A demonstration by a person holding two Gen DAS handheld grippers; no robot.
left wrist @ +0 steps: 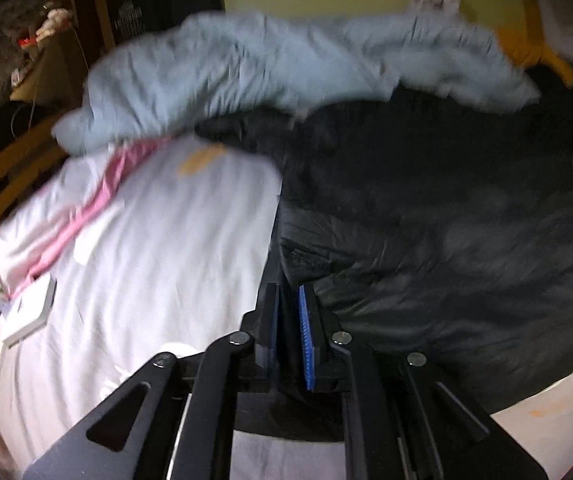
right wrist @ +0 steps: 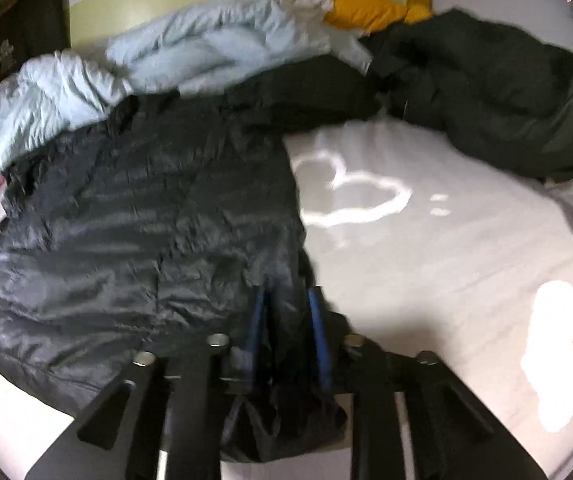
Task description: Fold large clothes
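Black puffer jacket (left wrist: 426, 216) spread across a white bed sheet (left wrist: 158, 248), filling the left wrist view from 12 to 5 o'clock. Left gripper (left wrist: 288, 312) at 6 o'clock, jaws narrow, clamped on the jacket's near edge, dark fabric pinched between the blue pads (left wrist: 306, 340). Pale blue padded coat (left wrist: 226, 76) heaped at 11 to 1 o'clock, touching the jacket's far edge; pink strip (left wrist: 98, 200) at 9 o'clock on the sheet; white flat box (left wrist: 30, 316) at 8 o'clock. From the right wrist view, same jacket (right wrist: 126, 232) at 9 to 6 o'clock; right gripper (right wrist: 288, 304) at 6 o'clock, jaws partly apart with a fold of the jacket's hem bunched between them, pad contact unclear through blur. Dark green garment (right wrist: 486, 92) crumpled at 2 o'clock, well apart from the gripper; mustard-yellow cloth (right wrist: 366, 10) at 12 o'clock.
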